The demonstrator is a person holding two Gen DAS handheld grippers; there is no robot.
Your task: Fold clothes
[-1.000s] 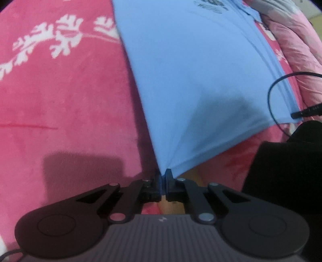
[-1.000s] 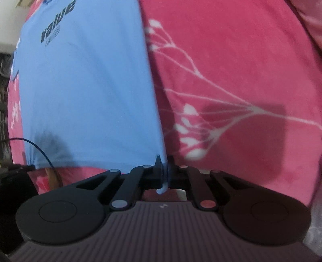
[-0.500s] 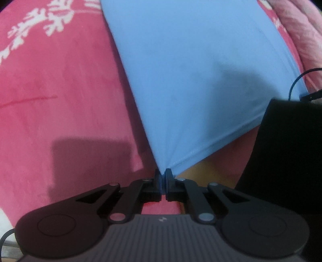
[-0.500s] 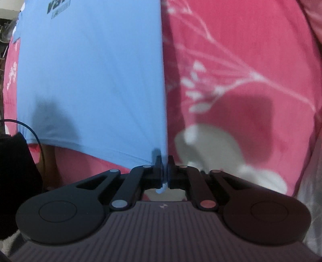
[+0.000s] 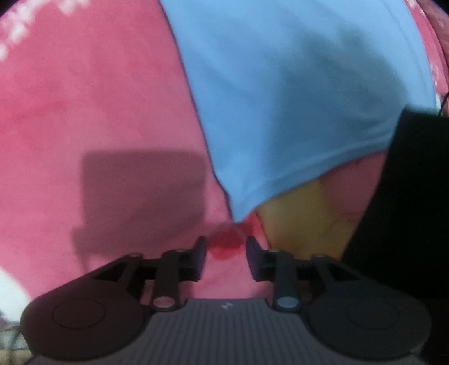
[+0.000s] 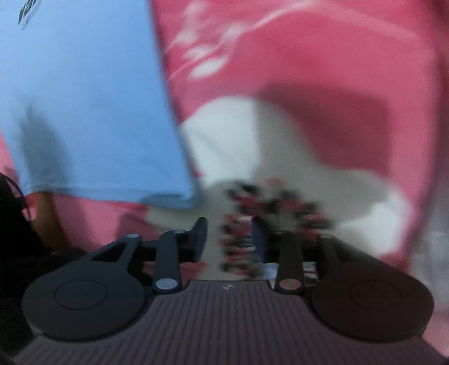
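Each wrist view looks steeply down along its own fingers [image 5: 200, 252], close over the pink blanket [image 5: 84, 112]. The left view has the blue shirt [image 5: 294, 98] on its right, the right view has the same shirt [image 6: 84, 98] on its left; both are blurred

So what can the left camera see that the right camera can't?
Only the left view shows the left gripper, its jaws opening with nothing between them, the shirt's near corner just beyond them, and a yellowish patch under the hem.

Only the right view shows the right gripper, also opening and empty, dark lettering on the shirt, and a big white patch on the blanket.

Both show the blue shirt lying on the pink blanket, released.
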